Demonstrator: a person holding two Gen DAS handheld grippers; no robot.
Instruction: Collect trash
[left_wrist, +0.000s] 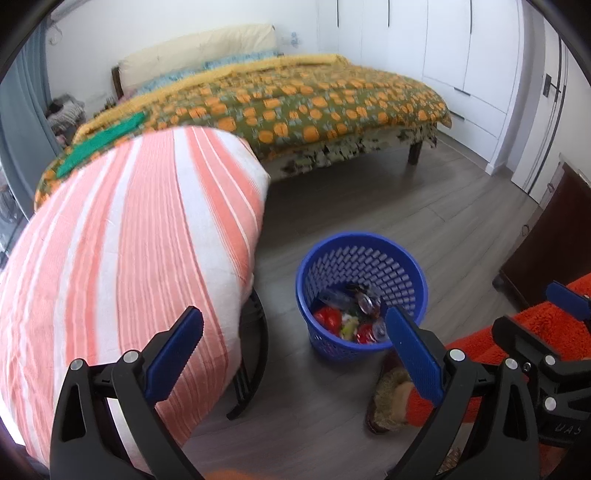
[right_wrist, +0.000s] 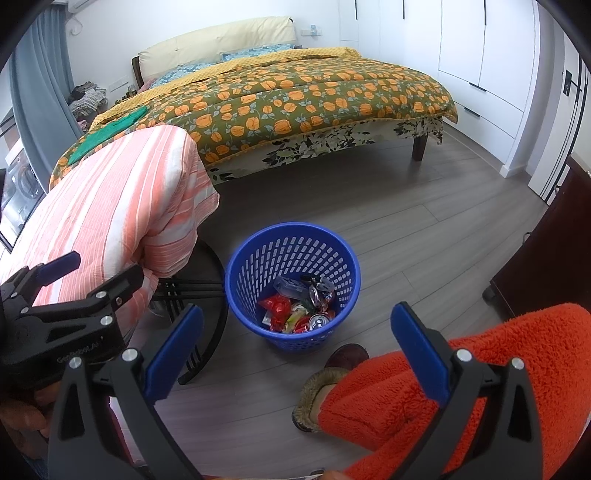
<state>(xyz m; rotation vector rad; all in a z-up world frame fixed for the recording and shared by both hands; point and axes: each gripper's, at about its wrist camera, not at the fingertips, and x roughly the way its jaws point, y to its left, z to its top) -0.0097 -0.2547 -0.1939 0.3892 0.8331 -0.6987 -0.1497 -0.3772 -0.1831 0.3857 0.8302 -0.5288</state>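
My left view is motion-blurred, so the trash (left_wrist: 351, 317) in the blue basket (left_wrist: 373, 247) smears together. The striped cushion (left_wrist: 122, 266) hides its chair (left_wrist: 255, 354). The dark cabinet (right_wrist: 546, 254) is cropped at the right edge.

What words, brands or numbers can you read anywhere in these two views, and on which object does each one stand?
"GenRobot.AI": pale lettering, partly dim, on the black body of the left gripper, seen in the right wrist view.
"UAS": partial, cut off at the frame edge, on the black body of the right gripper, seen in the left wrist view.
Printing on the cans and wrappers in the blue basket: too small and blurred to read.
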